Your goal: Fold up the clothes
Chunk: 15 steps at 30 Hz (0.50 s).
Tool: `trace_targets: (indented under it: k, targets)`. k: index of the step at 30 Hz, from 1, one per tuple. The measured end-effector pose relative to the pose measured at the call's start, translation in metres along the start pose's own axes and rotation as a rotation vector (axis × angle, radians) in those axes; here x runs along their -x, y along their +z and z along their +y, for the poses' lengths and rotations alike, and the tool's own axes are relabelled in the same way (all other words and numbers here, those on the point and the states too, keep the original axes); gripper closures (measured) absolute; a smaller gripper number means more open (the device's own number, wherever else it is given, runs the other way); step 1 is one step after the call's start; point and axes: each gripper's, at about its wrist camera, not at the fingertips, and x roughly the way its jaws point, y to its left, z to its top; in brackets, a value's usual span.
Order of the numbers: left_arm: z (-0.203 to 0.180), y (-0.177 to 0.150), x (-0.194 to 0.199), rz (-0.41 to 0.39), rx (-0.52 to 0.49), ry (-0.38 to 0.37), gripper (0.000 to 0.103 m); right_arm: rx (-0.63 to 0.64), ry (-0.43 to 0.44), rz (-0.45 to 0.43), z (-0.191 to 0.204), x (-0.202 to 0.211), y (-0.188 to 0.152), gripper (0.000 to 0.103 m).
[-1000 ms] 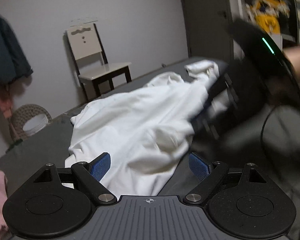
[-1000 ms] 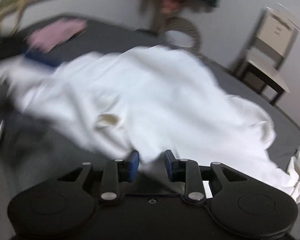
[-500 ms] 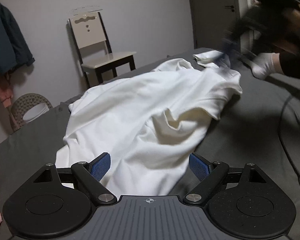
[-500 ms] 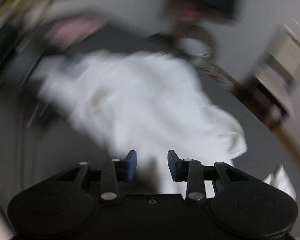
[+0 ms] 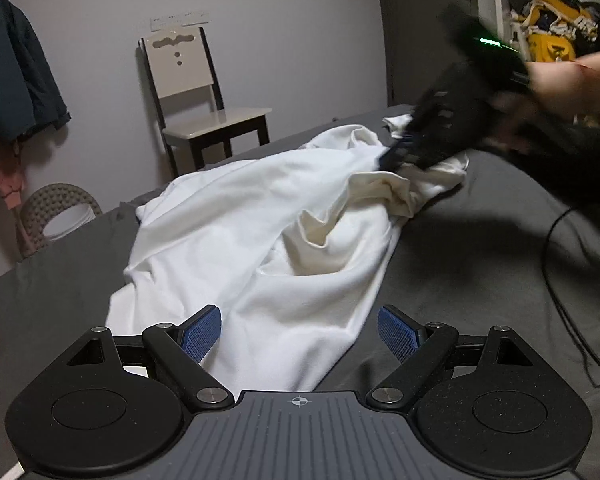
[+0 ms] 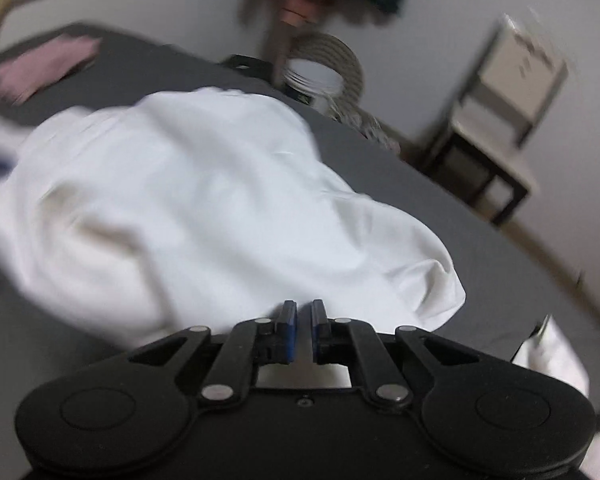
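A white garment [image 5: 260, 232] lies crumpled across a dark grey bed [image 5: 460, 264], running from the near edge by the left gripper [image 5: 299, 330] back toward the far corner, where its bunched end rises in folds. The left gripper's jaws stand wide apart, the blue pads [image 5: 200, 332] well separated, and they close on nothing; the near hem of the white garment lies between and just under them, though whether the pads touch the cloth cannot be told. The right gripper [image 6: 303, 330] has its jaws drawn narrow, with only a thin gap between the blue pads, and the edge of the white garment sits right at the fingertips; whether cloth is pinched in that gap cannot be told, since the picture is blurred. In the left wrist view the right gripper [image 5: 396, 156] appears as a dark, smeared shape pressed against the bunched far end of the garment, with a person's hand [image 5: 560, 80] behind it. A pink cloth [image 6: 44, 68] lies on the bed well apart from the white one. A chair [image 5: 204, 100] stands against the wall beyond the bed, and a woven basket [image 5: 56, 216] sits near it
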Motion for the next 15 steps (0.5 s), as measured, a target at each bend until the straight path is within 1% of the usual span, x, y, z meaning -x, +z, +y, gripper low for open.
trace_targets:
  k: [3, 4, 6, 8, 9, 11, 12, 13, 15]
  targets:
    - [-0.002, -0.003, -0.007, 0.011, -0.009, -0.014, 0.017, -0.159, 0.036, 0.009, -0.032, -0.002, 0.004, 0.096]
    - [-0.002, -0.005, -0.01, 0.019, -0.014, -0.015, 0.017, -0.191, 0.051, -0.006, -0.04, 0.004, 0.003, 0.095]
    - [-0.003, -0.007, -0.014, 0.033, -0.025, -0.014, 0.017, -0.174, 0.096, -0.077, -0.042, 0.03, -0.002, 0.094]
    - [-0.002, -0.008, -0.017, 0.043, -0.024, -0.016, 0.017, -0.056, 0.161, -0.119, -0.028, 0.06, -0.011, 0.088]
    - [-0.002, -0.007, -0.019, 0.044, -0.02, -0.016, 0.017, 0.04, 0.186, -0.117, -0.014, 0.073, -0.02, 0.085]
    - [-0.001, -0.005, -0.02, 0.039, -0.016, -0.018, 0.017, 0.24, 0.203, -0.083, 0.017, 0.088, -0.04, 0.084]
    - [0.0, -0.005, -0.021, 0.036, -0.015, -0.019, 0.017, 0.341, 0.182, -0.042, 0.036, 0.087, -0.05, 0.084]
    - [0.0, -0.004, -0.021, 0.034, -0.014, -0.019, 0.017, 0.442, 0.141, -0.011, 0.053, 0.085, -0.061, 0.084]
    - [0.001, -0.004, -0.02, 0.033, -0.011, -0.02, 0.017, 0.624, 0.006, 0.009, 0.078, 0.073, -0.082, 0.084]
